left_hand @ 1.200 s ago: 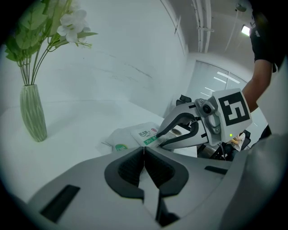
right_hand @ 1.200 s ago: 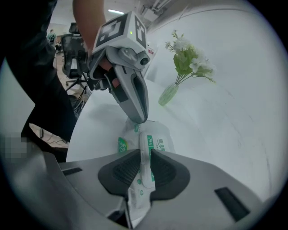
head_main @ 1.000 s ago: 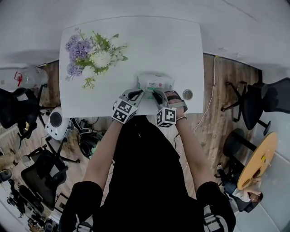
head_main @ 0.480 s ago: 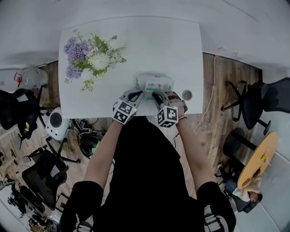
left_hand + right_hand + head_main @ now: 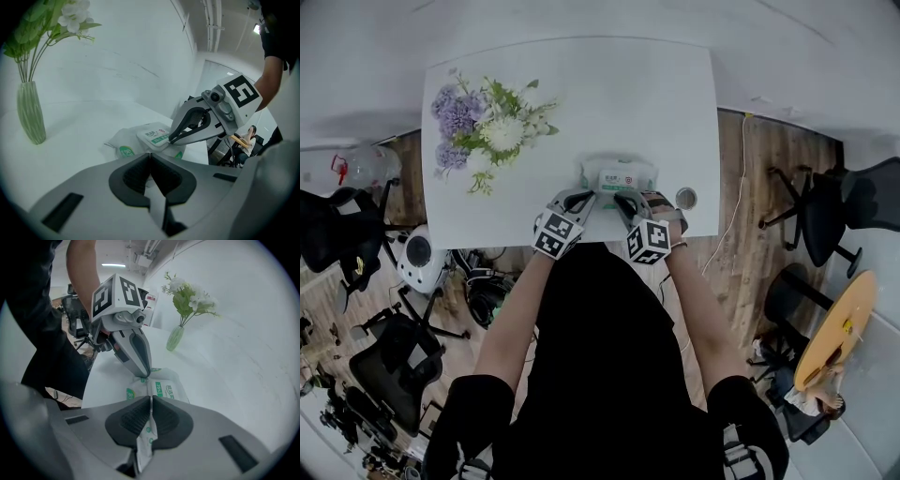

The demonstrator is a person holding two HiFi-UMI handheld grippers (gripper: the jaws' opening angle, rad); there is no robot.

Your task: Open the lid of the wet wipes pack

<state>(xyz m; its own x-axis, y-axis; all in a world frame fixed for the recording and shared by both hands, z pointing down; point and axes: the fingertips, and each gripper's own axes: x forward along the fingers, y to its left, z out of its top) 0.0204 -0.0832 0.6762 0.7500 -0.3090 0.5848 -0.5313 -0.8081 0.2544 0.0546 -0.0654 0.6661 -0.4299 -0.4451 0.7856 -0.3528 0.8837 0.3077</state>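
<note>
1. The right claw (image 5: pixel 151 401) and left claw (image 5: pixel 150 157) are clamped on the wet wipes pack (image 5: pixel 621 175), set at the edge of the surface (image 5: pixel 609 94).
2. The lid (image 5: pixel 166 390) should be peeled slowly, pack held down.

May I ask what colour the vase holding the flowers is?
The vase is pale, translucent green; it shows best in the left gripper view.

White table (image 5: pixel 656 103): flowers in vase (image 5: pixel 487 127) left, wet wipes pack (image 5: pixel 621 175) front, round disc (image 5: pixel 685 198) right.
</note>
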